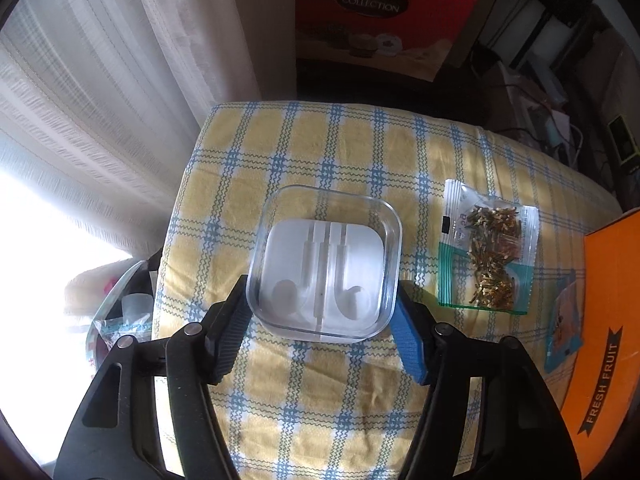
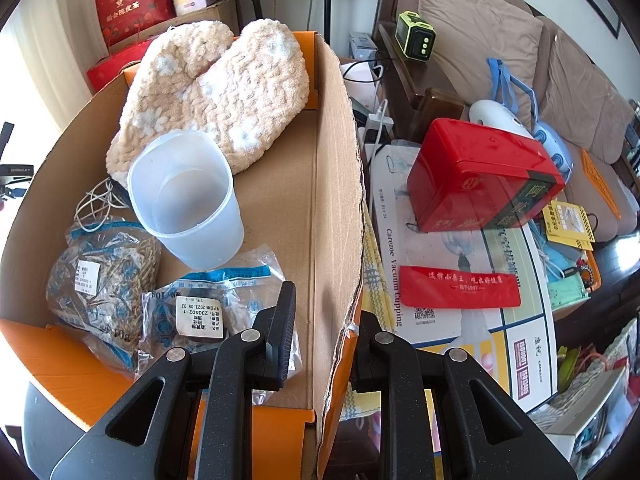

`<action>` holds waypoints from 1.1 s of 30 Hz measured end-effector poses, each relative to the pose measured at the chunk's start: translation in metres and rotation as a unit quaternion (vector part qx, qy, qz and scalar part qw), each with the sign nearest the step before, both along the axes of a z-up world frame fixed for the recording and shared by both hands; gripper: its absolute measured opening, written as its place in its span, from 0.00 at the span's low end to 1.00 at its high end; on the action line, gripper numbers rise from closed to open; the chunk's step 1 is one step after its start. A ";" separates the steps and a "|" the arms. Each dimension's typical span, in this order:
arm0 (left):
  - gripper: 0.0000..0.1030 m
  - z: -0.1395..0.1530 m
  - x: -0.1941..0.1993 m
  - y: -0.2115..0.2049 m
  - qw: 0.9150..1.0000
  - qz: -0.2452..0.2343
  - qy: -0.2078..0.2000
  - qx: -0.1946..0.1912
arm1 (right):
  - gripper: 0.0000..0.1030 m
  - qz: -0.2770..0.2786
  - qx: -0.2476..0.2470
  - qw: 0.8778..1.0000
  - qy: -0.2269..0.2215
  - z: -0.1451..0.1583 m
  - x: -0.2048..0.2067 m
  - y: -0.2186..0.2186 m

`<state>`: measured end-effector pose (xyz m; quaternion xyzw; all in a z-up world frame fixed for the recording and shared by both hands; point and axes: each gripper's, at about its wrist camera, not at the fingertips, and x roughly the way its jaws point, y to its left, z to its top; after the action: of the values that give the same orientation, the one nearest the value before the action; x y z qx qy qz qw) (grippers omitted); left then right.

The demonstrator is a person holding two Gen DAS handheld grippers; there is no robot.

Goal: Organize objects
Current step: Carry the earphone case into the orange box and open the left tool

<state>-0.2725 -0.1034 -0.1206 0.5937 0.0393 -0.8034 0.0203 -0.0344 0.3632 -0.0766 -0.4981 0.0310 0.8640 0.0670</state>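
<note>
Left tool [image 1: 322,316] apart around earphone case [image 1: 324,264], herb packet [image 1: 486,258] nearby, right tool [image 2: 324,320] clamped on box wall [image 2: 336,200]

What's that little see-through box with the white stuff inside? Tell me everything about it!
The clear box is a small square plastic case with rounded corners. Inside sits a white tray holding white earphones, their cord running up the middle grooves. It lies flat on the yellow and blue checked cloth, closed. The left gripper has one finger on each side of it, right at its near corners. A bag of dried bits lies apart beside it.
</note>
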 end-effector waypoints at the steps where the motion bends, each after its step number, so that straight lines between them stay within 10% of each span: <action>1: 0.58 0.001 0.001 0.001 1.000 -0.002 0.001 -0.004 | 0.21 0.000 0.000 1.000 0.000 0.000 0.000 0.000; 18: 0.57 0.071 0.041 0.048 0.994 -0.073 0.077 0.023 | 0.21 -0.001 -0.001 1.000 -0.001 0.000 0.000 0.000; 33: 0.57 0.133 0.096 0.157 0.968 -0.213 0.112 0.073 | 0.21 -0.002 -0.002 1.000 -0.002 -0.001 0.000 0.001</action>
<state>-0.1769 0.0538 0.0128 0.4947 -0.0279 -0.8454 -0.1993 -0.0341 0.3643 -0.0774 -0.4998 0.0338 0.8629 0.0673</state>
